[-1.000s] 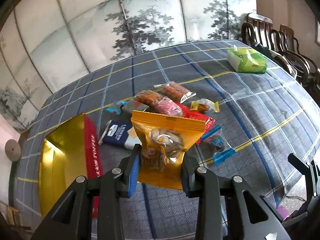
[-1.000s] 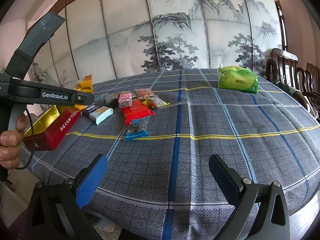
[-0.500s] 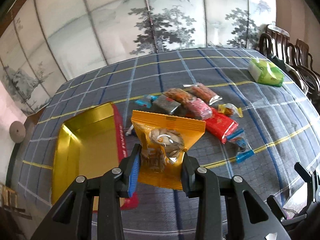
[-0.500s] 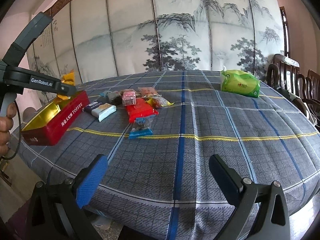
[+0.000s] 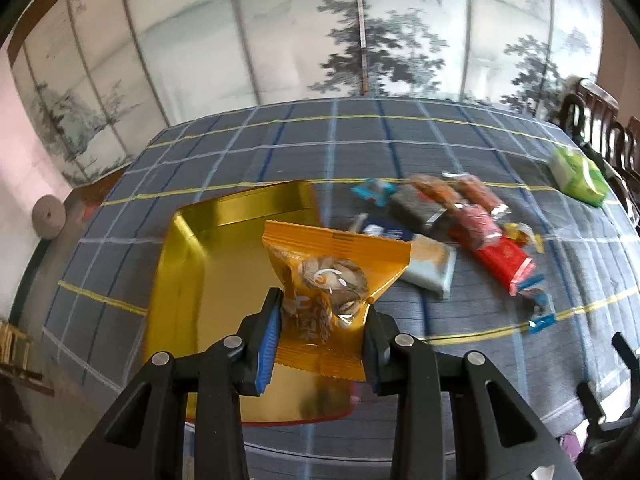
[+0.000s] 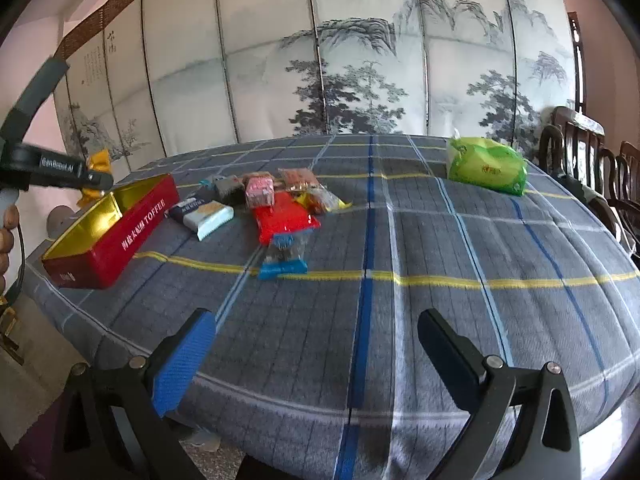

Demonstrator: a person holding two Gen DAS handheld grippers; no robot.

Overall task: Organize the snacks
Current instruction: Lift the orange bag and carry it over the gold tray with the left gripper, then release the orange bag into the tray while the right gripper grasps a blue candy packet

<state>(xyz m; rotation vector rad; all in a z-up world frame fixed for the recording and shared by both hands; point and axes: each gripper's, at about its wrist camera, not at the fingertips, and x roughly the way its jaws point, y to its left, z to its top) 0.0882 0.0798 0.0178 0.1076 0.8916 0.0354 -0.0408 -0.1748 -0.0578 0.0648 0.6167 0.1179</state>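
Note:
My left gripper (image 5: 320, 320) is shut on an orange snack packet (image 5: 332, 280) and holds it above the gold-lined red toffee tin (image 5: 224, 264). In the right wrist view the left gripper (image 6: 94, 178) shows at the far left, over the tin (image 6: 116, 228), with the packet (image 6: 98, 162) sticking up. Several loose snacks lie on the table: a white-and-blue bar (image 6: 202, 214), a red packet (image 6: 284, 216), a blue-ended packet (image 6: 284, 258), a pink packet (image 6: 260, 192). My right gripper (image 6: 316, 344) is open and empty over the table's front edge.
The table wears a grey checked cloth (image 6: 440, 260). A green tissue pack (image 6: 486, 166) lies at the back right. Dark wooden chairs (image 6: 592, 160) stand at the right. A painted folding screen (image 6: 360, 60) stands behind the table.
My left gripper has carried the orange packet leftward, from over the snack pile to over the tin. The right gripper has barely moved.

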